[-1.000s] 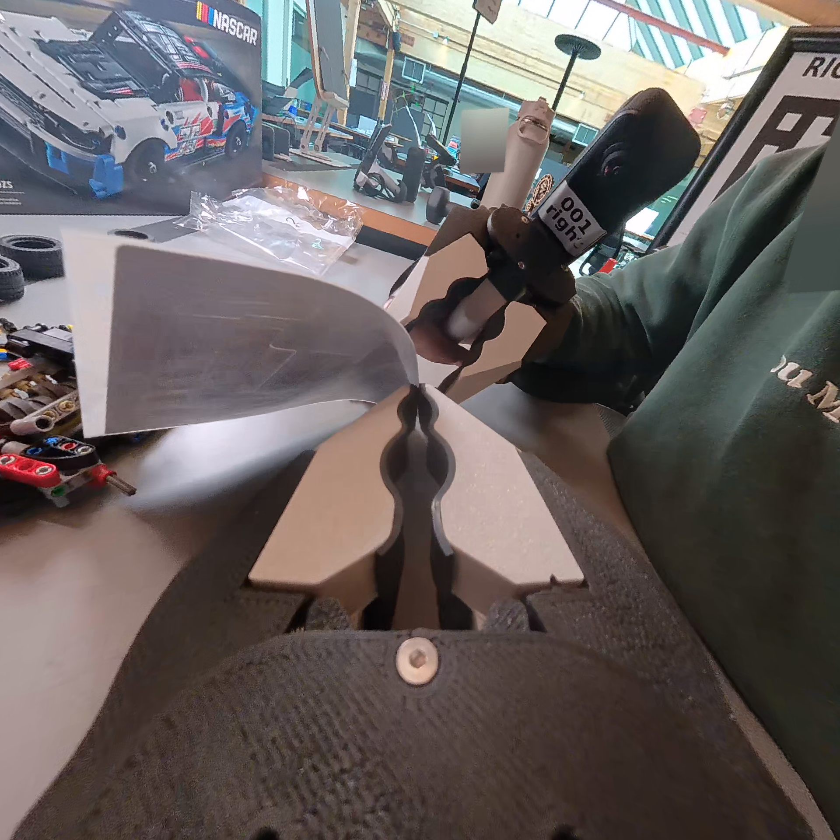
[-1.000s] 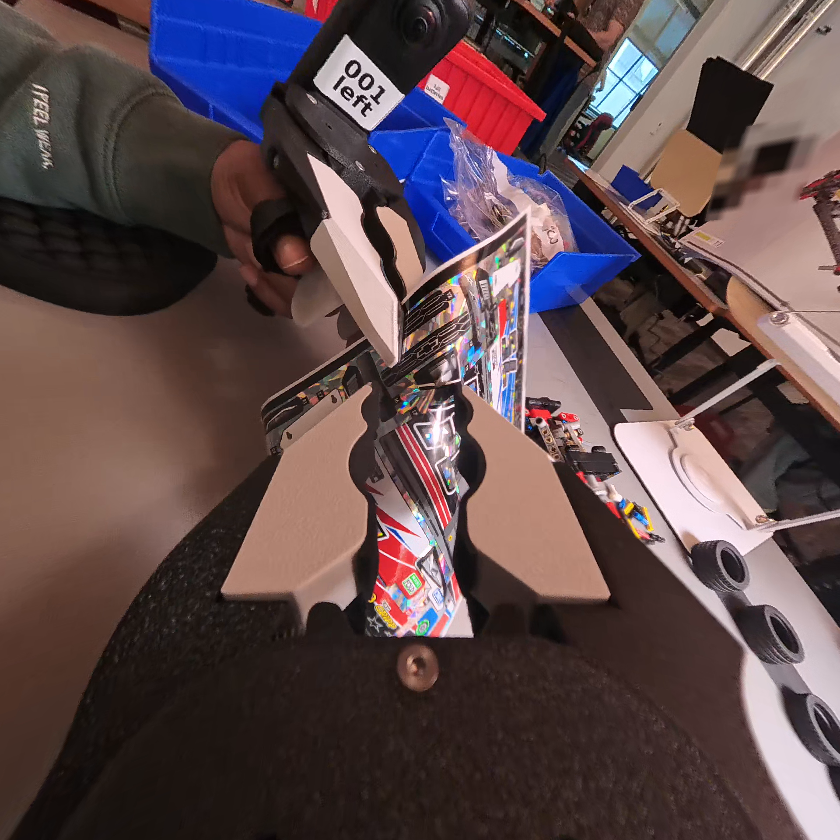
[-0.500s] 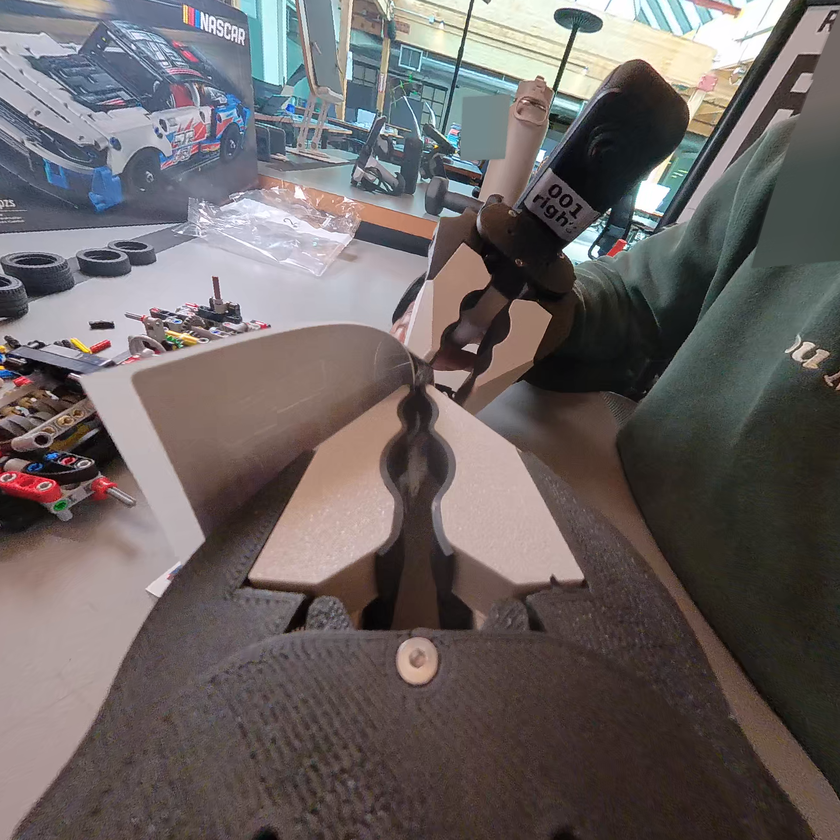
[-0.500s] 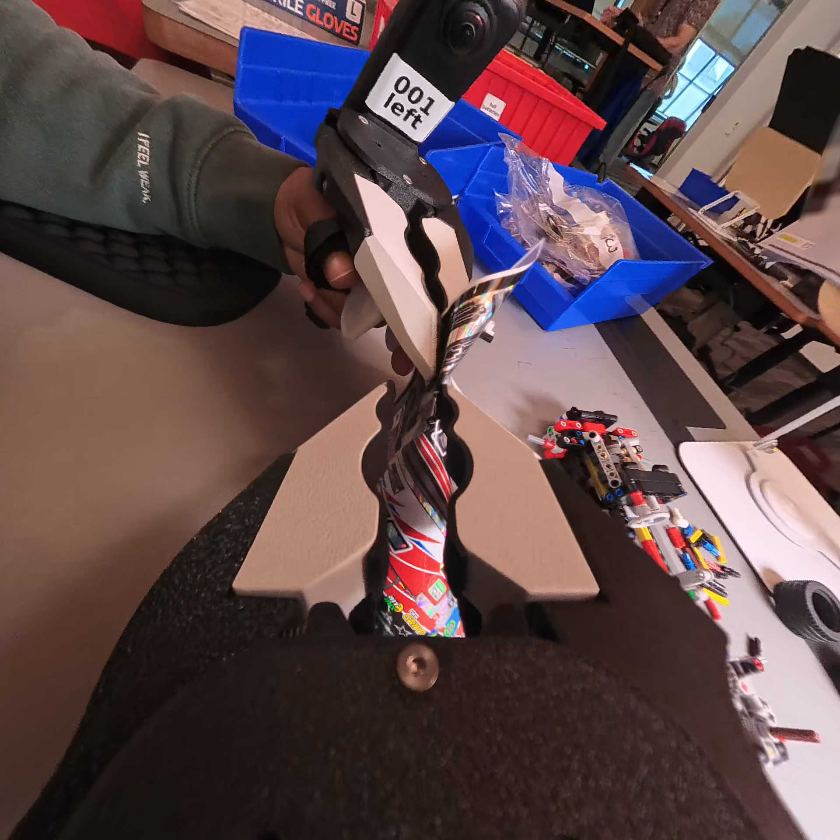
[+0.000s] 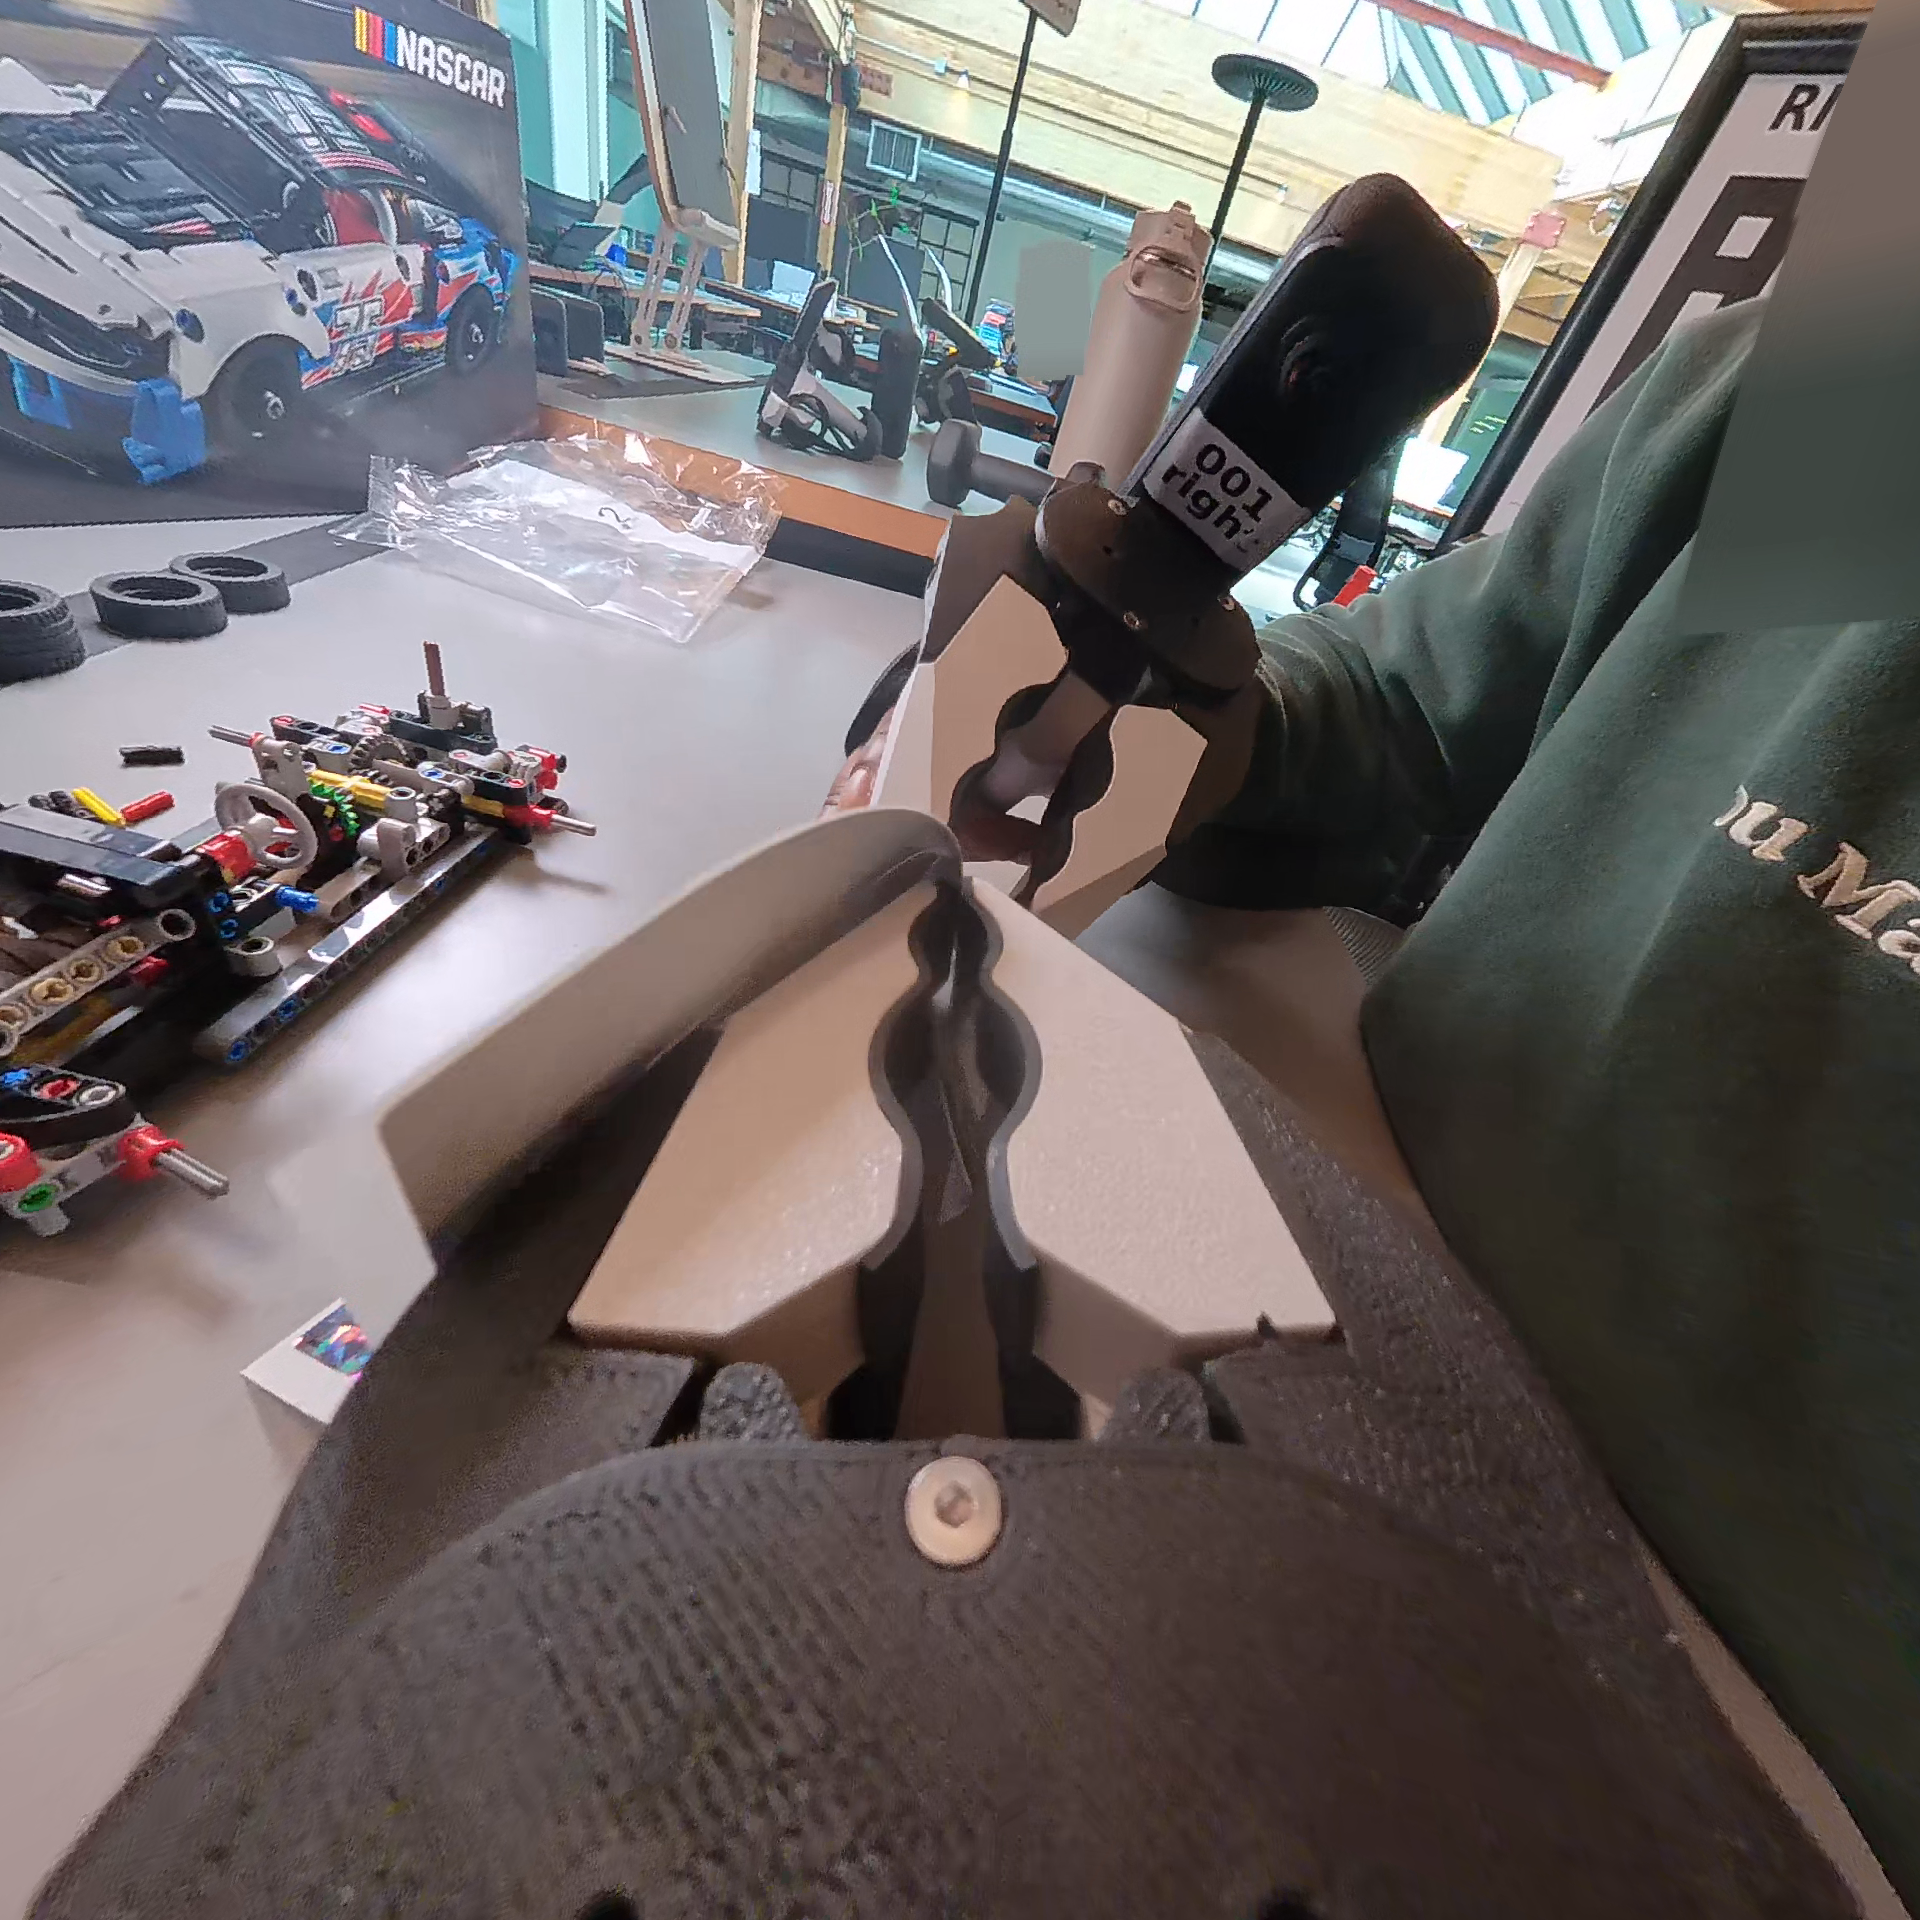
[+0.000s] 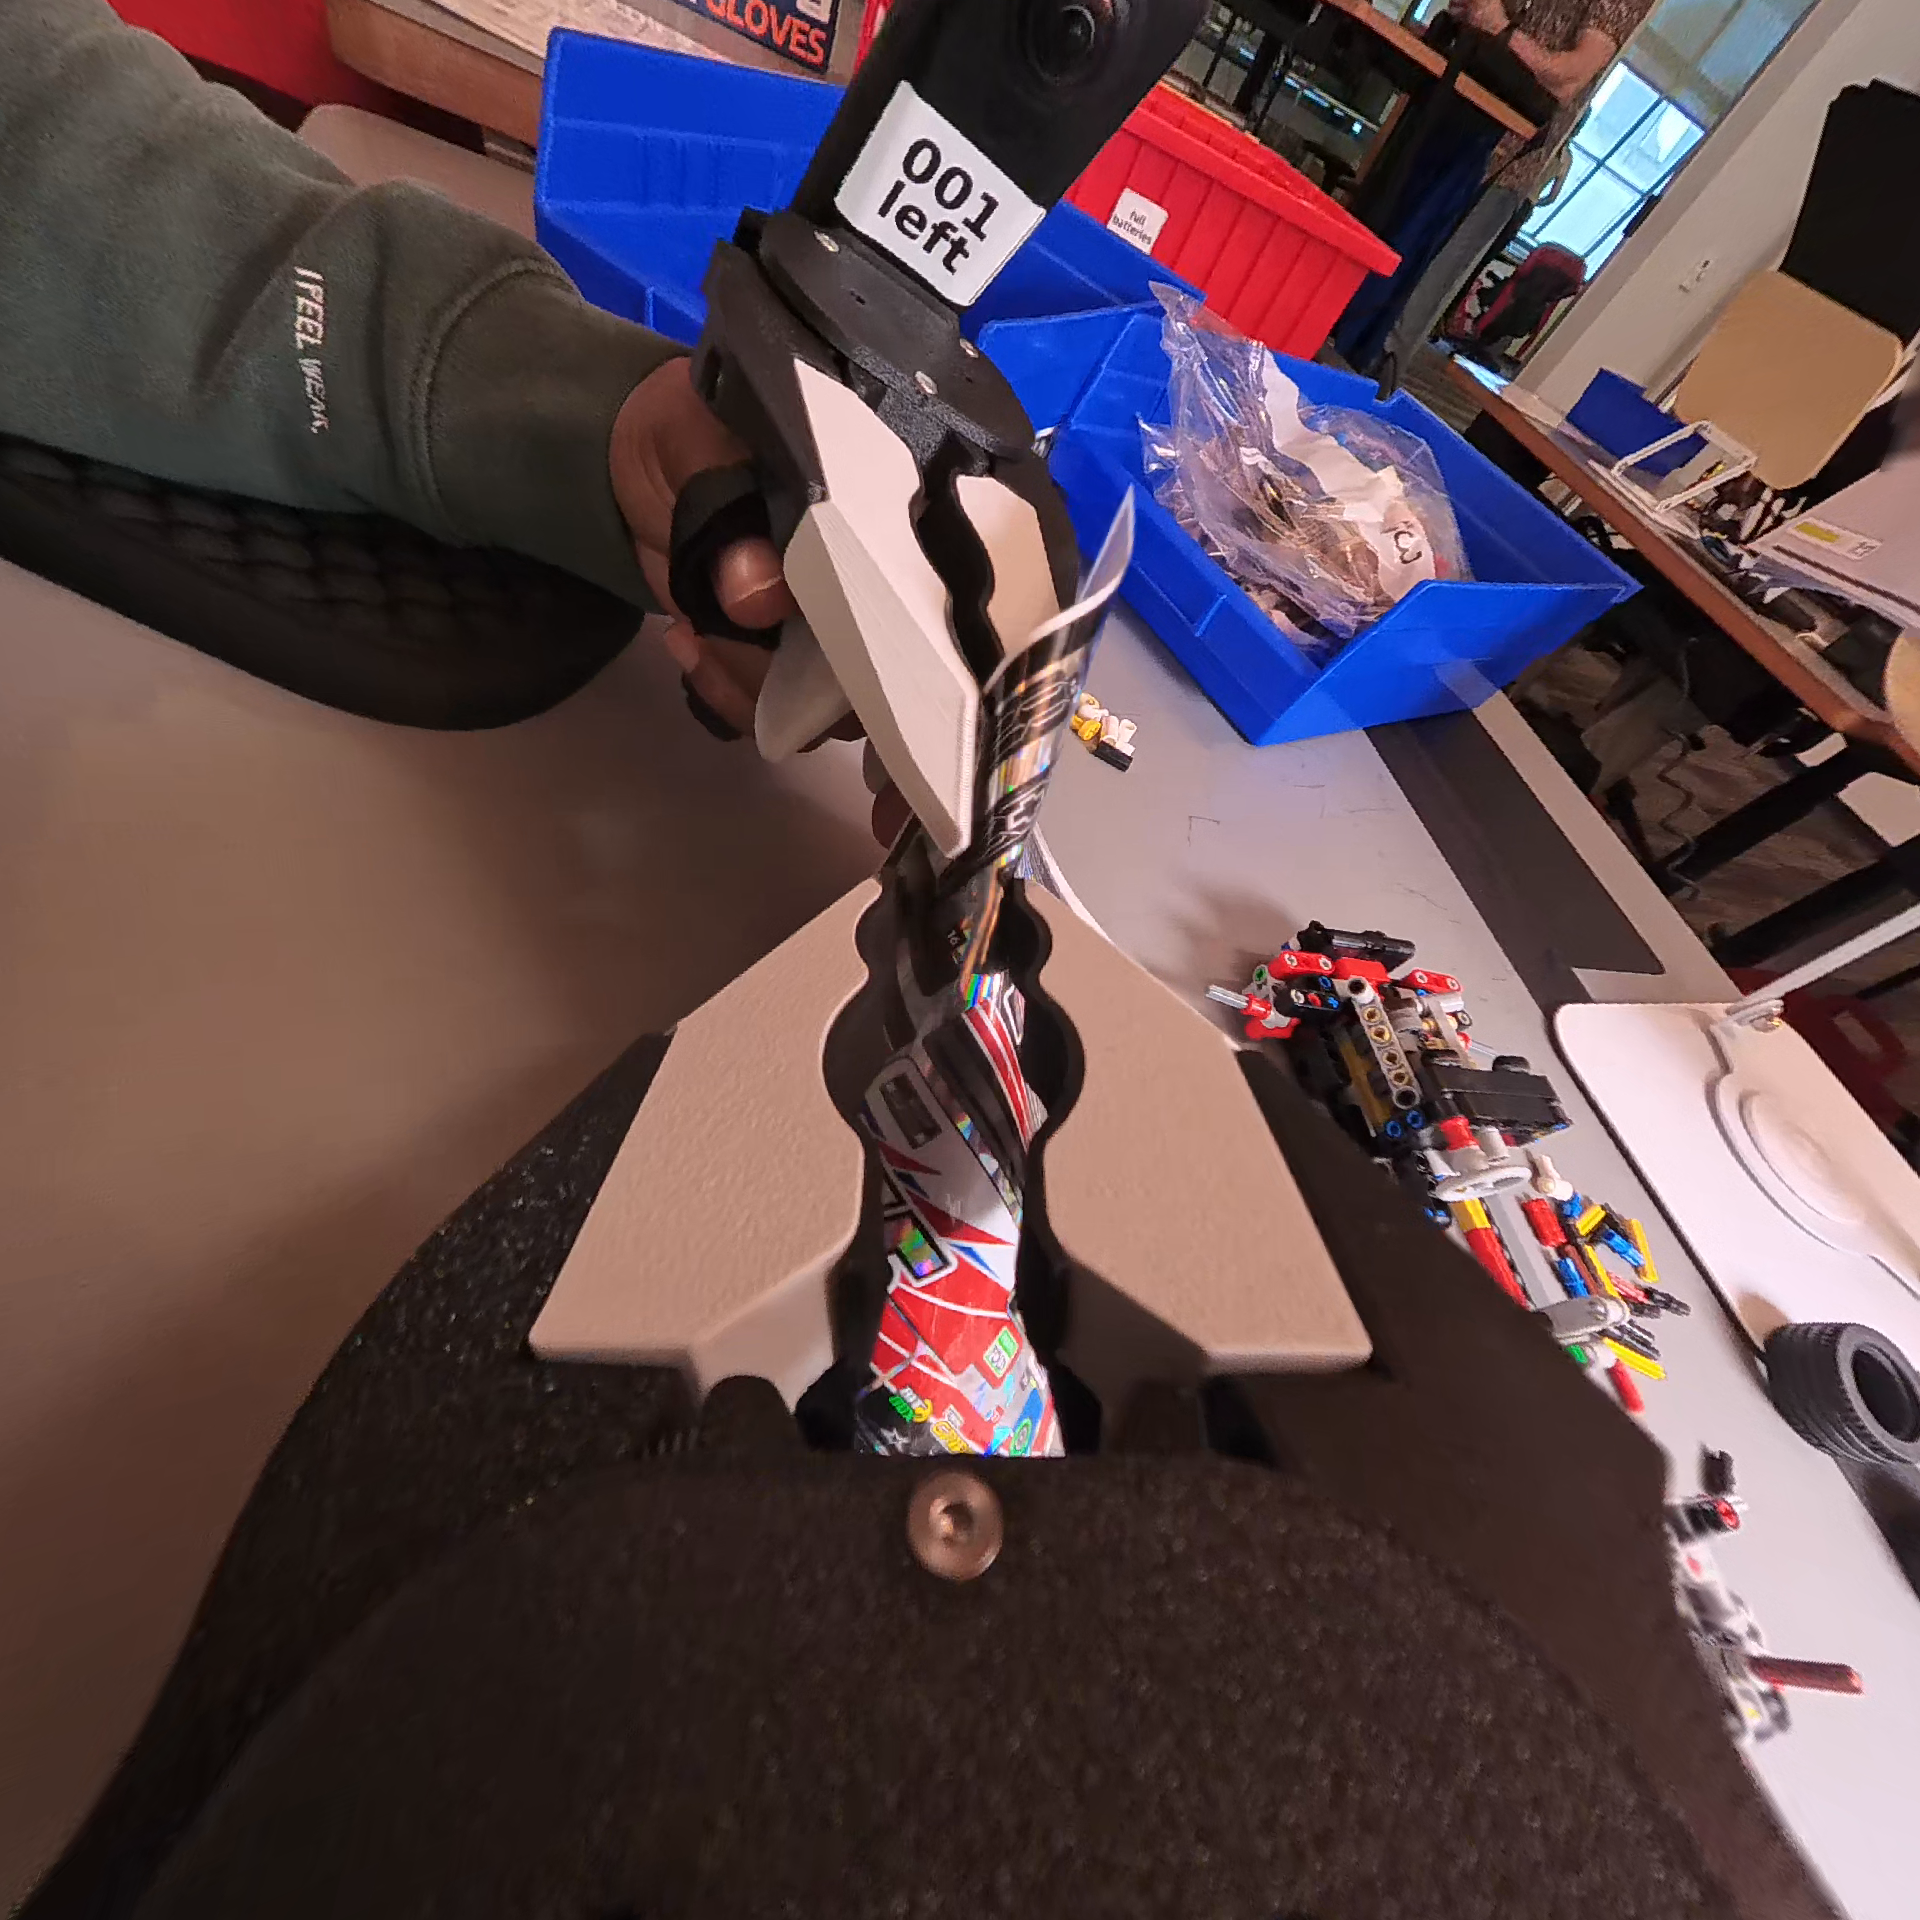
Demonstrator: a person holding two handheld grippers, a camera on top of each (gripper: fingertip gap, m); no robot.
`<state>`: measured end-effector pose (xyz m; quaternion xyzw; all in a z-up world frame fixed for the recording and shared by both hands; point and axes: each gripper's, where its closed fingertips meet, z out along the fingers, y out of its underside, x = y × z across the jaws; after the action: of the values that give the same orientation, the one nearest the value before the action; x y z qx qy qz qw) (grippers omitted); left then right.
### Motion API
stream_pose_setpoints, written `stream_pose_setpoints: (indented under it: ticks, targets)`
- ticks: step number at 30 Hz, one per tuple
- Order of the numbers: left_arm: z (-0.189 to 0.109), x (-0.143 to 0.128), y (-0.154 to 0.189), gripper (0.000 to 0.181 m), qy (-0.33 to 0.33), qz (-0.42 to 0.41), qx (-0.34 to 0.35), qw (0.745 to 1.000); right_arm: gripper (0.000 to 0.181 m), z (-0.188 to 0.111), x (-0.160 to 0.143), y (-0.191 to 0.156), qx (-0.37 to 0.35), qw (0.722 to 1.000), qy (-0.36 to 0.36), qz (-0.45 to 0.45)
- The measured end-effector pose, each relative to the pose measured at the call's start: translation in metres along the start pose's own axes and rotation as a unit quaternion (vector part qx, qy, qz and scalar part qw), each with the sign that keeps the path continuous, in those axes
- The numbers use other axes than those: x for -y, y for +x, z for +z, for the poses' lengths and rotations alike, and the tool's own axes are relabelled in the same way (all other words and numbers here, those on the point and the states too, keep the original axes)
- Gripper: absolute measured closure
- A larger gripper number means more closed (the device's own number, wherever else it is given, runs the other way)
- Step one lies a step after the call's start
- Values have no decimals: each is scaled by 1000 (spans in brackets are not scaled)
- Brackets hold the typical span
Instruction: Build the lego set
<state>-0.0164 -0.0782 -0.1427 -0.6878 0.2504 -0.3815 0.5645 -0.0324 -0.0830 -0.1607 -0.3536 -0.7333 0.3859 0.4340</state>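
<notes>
A: Left wrist view: the left gripper (image 5: 951, 904), jaws closed, pinches the sticker sheet (image 5: 665, 1029); only its blank back shows, curling toward nine o'clock.

B: Right wrist view: the right gripper (image 6: 951, 904), nearly closed, clamps the sheet's printed face; the lego chassis (image 6: 1423, 1091) lies at three o'clock.

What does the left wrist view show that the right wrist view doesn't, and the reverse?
Only the left wrist view: the set's box, an empty clear bag, the sticker sheet's plain white back, and the right gripper seen from outside.

Only the right wrist view: blue bins, a red bin, a bag of parts, the sheet's printed holographic face, and the left gripper from outside.

Both: the sheet pinched by both grippers, the part-built chassis, loose tires, and the grey table.
</notes>
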Motion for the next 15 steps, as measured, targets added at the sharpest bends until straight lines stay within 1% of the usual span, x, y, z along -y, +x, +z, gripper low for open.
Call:
stream_pose_setpoints:
  ticks: [4, 7, 10, 15]
  targets:
    - [-1, 0, -3, 181, -3, -1, 7, 1000, 167, -1, 1, 1, -2, 1000, 1, -4]
    - [-1, -1, -5, 181, -6, -1, 15, 1000, 175, -2, 1, 2, -5, 1000, 2, -3]
    - [0, -2, -7, 181, -12, -4, 20, 1000, 177, -2, -1, 3, -5, 1000, 0, -2]
    - [2, -4, -8, 181, -21, 0, 31, 999, 178, -3, -4, 5, 15, 999, 5, 40]
